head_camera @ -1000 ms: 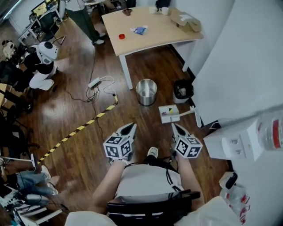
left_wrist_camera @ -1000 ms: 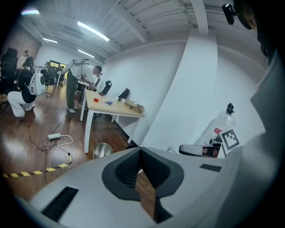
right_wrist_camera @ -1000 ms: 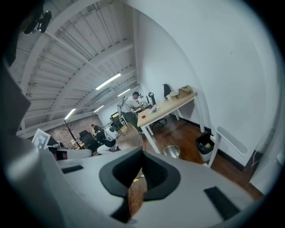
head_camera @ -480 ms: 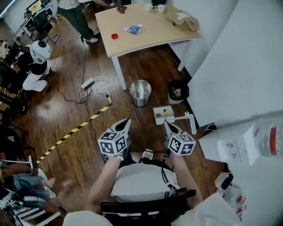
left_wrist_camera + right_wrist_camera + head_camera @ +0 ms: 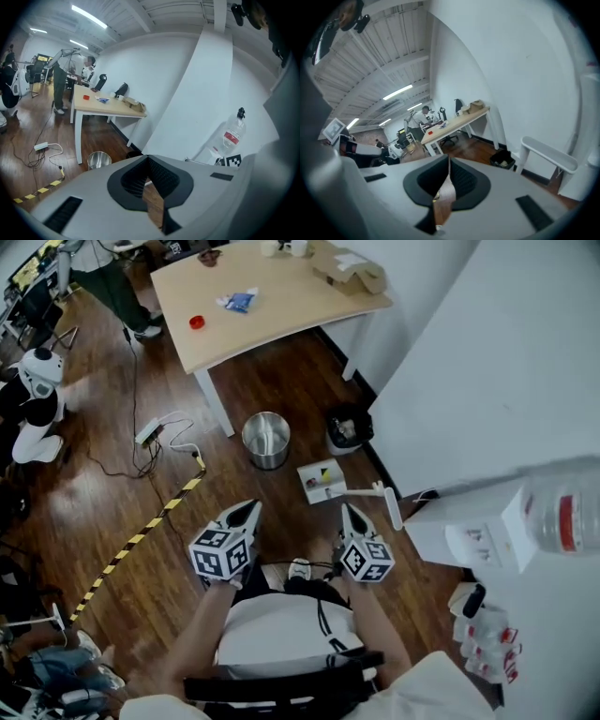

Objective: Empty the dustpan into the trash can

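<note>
I hold both grippers low over the wooden floor. The left gripper has its jaws together, with nothing between them, and the right gripper is the same. The white dustpan lies on the floor just ahead of the right gripper, not touched. Beyond it stand a steel trash can and a black bin, beside the table.

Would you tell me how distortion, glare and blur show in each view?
Head view: table edge bows, floor shows sheen, bottle is blurred. Left gripper view: dark round vignette, curved walls. Right gripper view: strong fisheye, pale wall lacks detail.
</note>
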